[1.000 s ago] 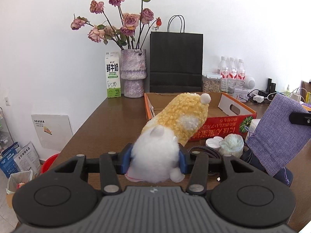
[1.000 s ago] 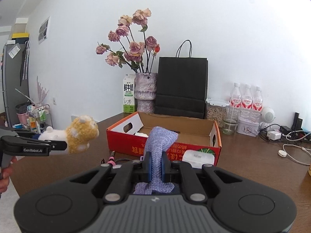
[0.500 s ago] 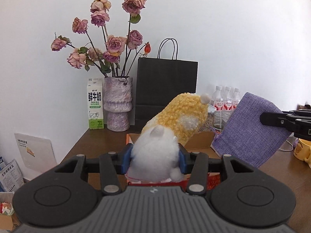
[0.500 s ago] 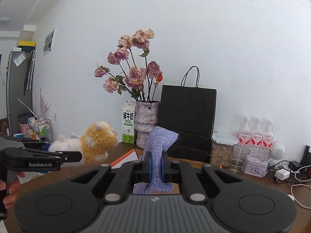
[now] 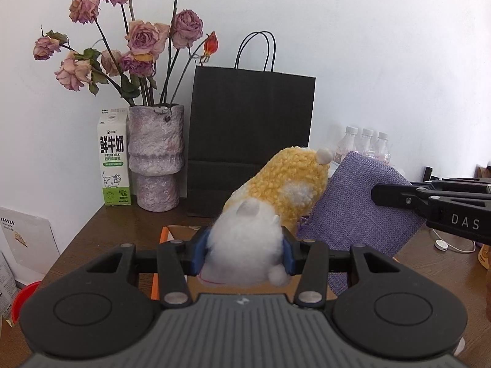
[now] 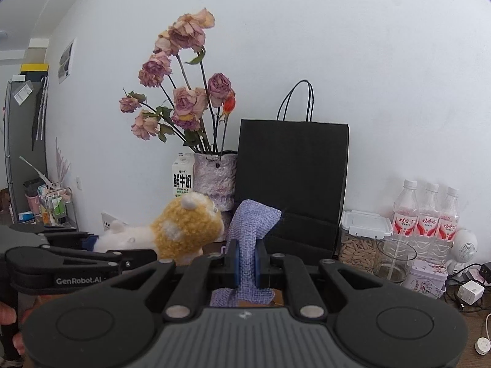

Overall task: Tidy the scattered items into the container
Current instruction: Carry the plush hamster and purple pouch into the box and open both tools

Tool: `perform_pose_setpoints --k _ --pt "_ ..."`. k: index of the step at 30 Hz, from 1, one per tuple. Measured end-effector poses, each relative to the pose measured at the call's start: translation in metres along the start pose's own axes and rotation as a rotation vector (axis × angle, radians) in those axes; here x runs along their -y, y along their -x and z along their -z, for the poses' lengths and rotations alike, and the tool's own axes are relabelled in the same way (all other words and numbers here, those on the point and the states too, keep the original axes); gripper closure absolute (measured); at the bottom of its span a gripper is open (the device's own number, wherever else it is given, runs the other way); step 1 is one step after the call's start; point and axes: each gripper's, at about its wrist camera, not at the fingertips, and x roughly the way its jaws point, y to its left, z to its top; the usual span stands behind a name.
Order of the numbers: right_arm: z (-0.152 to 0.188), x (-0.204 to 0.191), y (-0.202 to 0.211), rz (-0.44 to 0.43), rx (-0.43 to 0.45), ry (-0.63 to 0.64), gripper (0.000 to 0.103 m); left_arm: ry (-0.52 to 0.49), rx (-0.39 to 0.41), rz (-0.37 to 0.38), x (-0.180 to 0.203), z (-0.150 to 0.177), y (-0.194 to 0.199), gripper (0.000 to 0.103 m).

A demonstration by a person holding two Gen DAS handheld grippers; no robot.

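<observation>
- Two grippers are up in the air, side by side, and each one holds something soft.
- The left gripper (image 5: pixel 242 256) has its blue pads pressed on the white end of a fluffy toy (image 5: pixel 276 190). The jaws are partly open, because the toy fills the gap.
- The toy is white at the held end and yellow at the far end. It sticks out forward and up, away from the gripper.
- The right gripper (image 6: pixel 247 263) has its jaws almost closed. They pinch a purple cloth (image 6: pixel 250 236), and the top of the cloth flops over to the right.
- In the left camera the purple cloth (image 5: pixel 359 205) hangs just beside the toy, on its right.
- Only a small orange edge of the cardboard box (image 5: pixel 162 236) shows, under the left gripper, on the brown table (image 5: pixel 122 224).
- At the back edge of the table, by the wall, stand a milk carton (image 5: pixel 113 161), a vase (image 5: pixel 156 156) of dried roses and a black paper bag (image 5: pixel 250 141).
- Three water bottles (image 6: pixel 429 211) and a glass (image 6: pixel 394 260) stand near the back right of the table.
</observation>
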Motion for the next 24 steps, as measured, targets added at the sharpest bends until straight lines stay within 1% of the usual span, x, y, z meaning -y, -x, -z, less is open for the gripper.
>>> perform_pose_setpoints --k 4,8,10,14,17,18,19,20,21,22,23,24 --pt "0.008 0.023 -0.027 -0.025 -0.061 -0.04 0.095 0.006 -0.046 -0.007 -0.003 0.007 -0.025 0.056" --pt "0.018 0.04 -0.043 -0.015 -0.083 -0.095 0.095 0.017 -0.103 -0.02 -0.009 0.015 -0.044 0.056" --pt "0.025 0.047 -0.051 -0.026 -0.11 -0.127 0.095 0.021 -0.12 -0.027 -0.012 0.018 -0.049 0.056" --pt "0.035 0.052 -0.065 -0.045 -0.168 -0.149 0.095 0.017 -0.142 -0.038 -0.012 0.023 -0.055 0.056" --pt "0.04 0.052 -0.068 -0.025 -0.194 -0.143 0.093 0.005 -0.162 -0.056 -0.011 0.026 -0.059 0.052" --pt "0.042 0.053 -0.07 -0.016 -0.205 -0.143 0.088 0.007 -0.169 -0.062 -0.011 0.027 -0.061 0.052" --pt "0.043 0.054 -0.072 0.002 -0.22 -0.141 0.081 0.013 -0.172 -0.068 -0.012 0.028 -0.062 0.048" --pt "0.045 0.055 -0.074 0.02 -0.236 -0.14 0.074 0.014 -0.177 -0.071 -0.012 0.028 -0.063 0.037" --pt "0.046 0.057 -0.076 0.035 -0.253 -0.146 0.057 0.013 -0.179 -0.077 -0.012 0.029 -0.064 0.028" --pt "0.047 0.059 -0.076 0.045 -0.259 -0.149 0.038 0.012 -0.167 -0.086 -0.011 0.029 -0.062 0.012" --pt "0.047 0.059 -0.076 0.052 -0.259 -0.147 0.03 0.008 -0.152 -0.097 -0.01 0.03 -0.06 0.0" --pt "0.047 0.059 -0.075 0.062 -0.258 -0.137 0.016 -0.002 -0.136 -0.114 -0.008 0.029 -0.059 0.0"
